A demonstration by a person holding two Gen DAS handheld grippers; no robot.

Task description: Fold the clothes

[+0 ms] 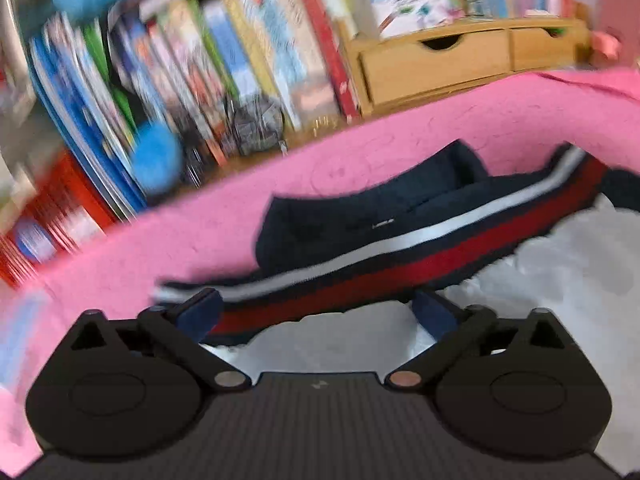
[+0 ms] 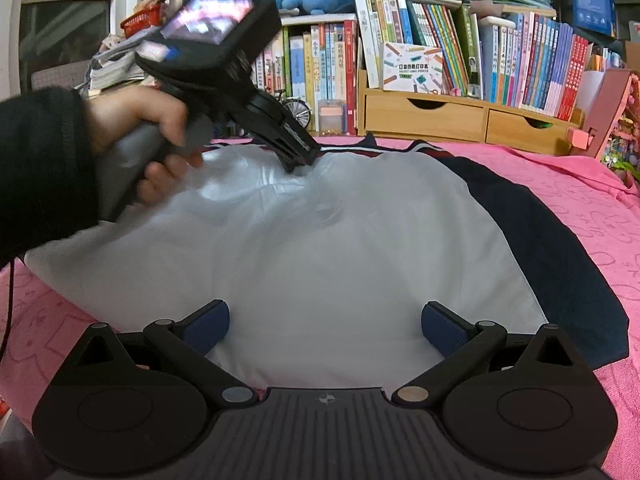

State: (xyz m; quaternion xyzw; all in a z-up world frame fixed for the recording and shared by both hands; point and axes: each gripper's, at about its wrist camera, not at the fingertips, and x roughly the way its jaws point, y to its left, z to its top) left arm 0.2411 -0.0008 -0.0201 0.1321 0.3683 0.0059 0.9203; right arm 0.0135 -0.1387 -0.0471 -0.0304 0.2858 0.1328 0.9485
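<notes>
my black two-finger left gripper has its blue-padded jaws spread wide, tilted downward in my bare left hand; my matching right gripper gapes too.

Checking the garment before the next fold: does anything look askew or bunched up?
Yes. The white shirt lies mostly flat on the pink cloth, but near the striped collar the fabric is puckered into creases around the left gripper. The right gripper has its jaws open over the hem.
</notes>
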